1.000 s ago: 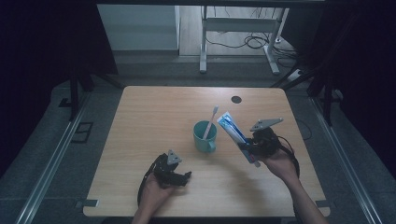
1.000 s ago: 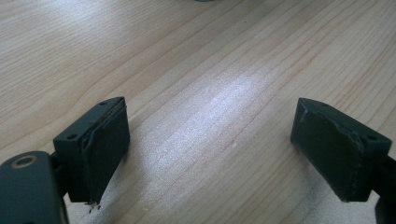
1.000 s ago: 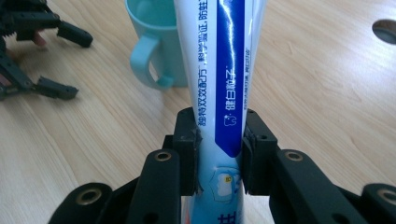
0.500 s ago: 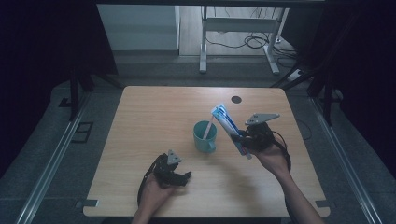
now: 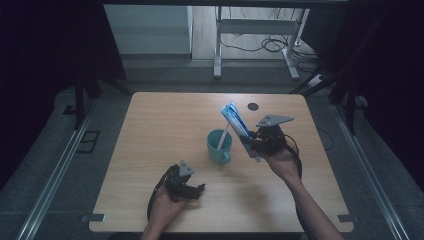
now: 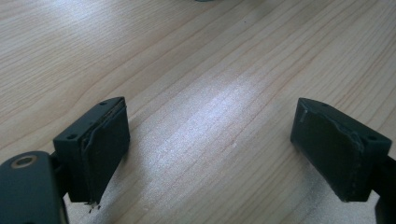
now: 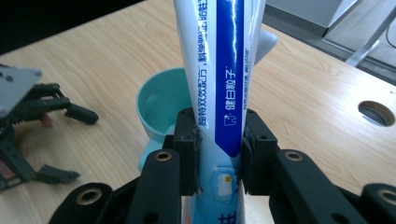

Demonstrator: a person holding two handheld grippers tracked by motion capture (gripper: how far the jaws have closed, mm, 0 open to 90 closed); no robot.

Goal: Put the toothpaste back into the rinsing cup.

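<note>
A blue and white toothpaste tube (image 5: 239, 127) (image 7: 219, 84) is held tilted in the air just right of a teal cup (image 5: 219, 145) (image 7: 163, 107). My right gripper (image 5: 257, 142) (image 7: 218, 154) is shut on the tube's lower part. A white toothbrush (image 5: 223, 136) stands in the cup, leaning right. My left gripper (image 5: 192, 190) (image 6: 210, 144) rests low near the table's front edge, left of the cup, open with bare wood between its jaws. It also appears at the left of the right gripper view as the left gripper (image 7: 56, 140), open.
The wooden table (image 5: 165, 125) has a round cable hole (image 5: 253, 106) at its back right. Beyond the far edge stand a desk frame and cables on the floor (image 5: 265, 45). Metal rails run along both sides of the table.
My right gripper has lifted the toothpaste tube and swung it from lying flat to more upright beside the cup. The left gripper has stayed put.
</note>
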